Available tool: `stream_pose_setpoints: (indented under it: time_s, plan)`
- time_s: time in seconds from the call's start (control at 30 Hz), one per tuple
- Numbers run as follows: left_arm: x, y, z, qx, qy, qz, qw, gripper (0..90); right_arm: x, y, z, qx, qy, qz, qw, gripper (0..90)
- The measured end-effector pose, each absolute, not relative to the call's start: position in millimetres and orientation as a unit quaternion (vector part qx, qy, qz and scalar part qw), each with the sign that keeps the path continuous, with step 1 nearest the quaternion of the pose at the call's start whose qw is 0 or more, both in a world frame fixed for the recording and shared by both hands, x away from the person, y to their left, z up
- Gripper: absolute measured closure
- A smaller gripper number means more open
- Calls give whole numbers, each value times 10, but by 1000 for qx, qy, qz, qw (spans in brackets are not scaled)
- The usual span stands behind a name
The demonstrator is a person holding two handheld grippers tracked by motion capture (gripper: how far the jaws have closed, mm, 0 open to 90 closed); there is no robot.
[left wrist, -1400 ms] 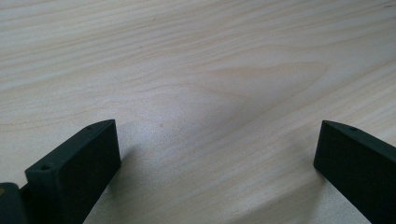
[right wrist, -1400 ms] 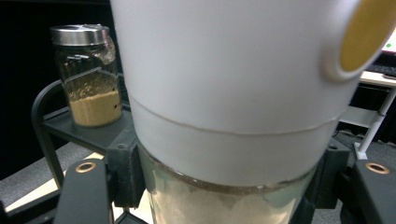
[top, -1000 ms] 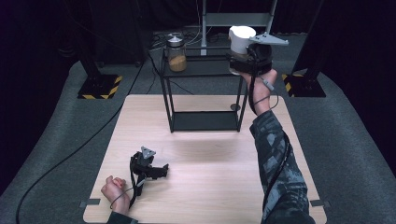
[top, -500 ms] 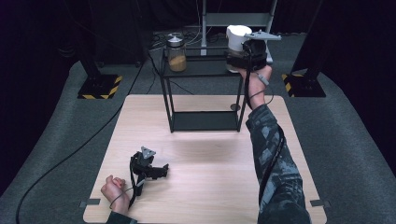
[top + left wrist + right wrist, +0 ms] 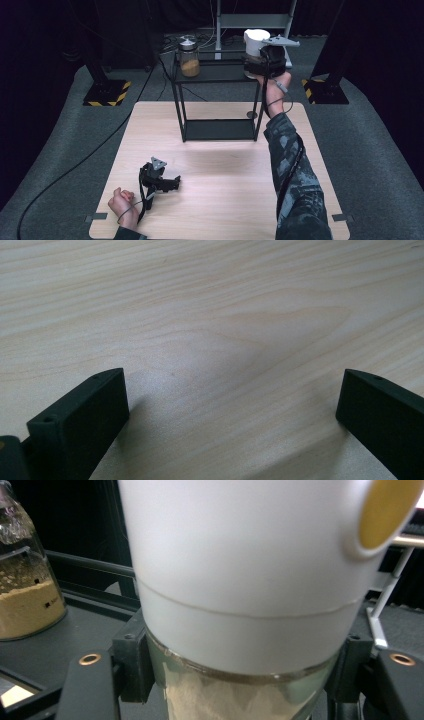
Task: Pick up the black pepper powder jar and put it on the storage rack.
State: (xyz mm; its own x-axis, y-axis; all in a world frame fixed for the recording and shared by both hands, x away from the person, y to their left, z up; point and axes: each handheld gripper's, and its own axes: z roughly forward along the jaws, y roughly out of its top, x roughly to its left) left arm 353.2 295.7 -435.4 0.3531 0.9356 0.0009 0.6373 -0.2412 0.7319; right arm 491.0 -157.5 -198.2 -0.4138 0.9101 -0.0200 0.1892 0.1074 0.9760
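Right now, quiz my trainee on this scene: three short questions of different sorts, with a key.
1. True or false: the right gripper is shut on the white-lidded jar.
2. What fills the glass jar at the left end of the black shelf? A) tan powder B) blue beads C) water
3. What lies between the open jaws of the left gripper?

Key:
1. True
2. A
3. Nothing; bare wooden table.

White-lidded glass jar (image 5: 240, 605), held upright
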Motion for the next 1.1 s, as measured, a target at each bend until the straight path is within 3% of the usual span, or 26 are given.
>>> stream_pose_setpoints:
  time_s: [0.53, 0.6, 0.77, 0.9, 1.1]
  plan:
    - [3531, 2956, -4356, 754, 521, 228, 328, 0, 4859, -1561, -2053, 420, 648, 529, 352, 287]
    - [3531, 2956, -4356, 754, 521, 228, 328, 0, 4868, -1592, -2044, 419, 650, 534, 342, 256]
    - [3531, 2957, -4356, 754, 521, 228, 328, 0, 4769, -1603, -1980, 420, 659, 526, 336, 52]
    - [3531, 2956, -4356, 754, 521, 228, 328, 0, 4658, -1627, -1936, 410, 674, 516, 333, 0]
    - [3532, 2956, -4356, 754, 521, 228, 328, 0, 4199, -1761, -2039, 397, 711, 483, 321, 0]
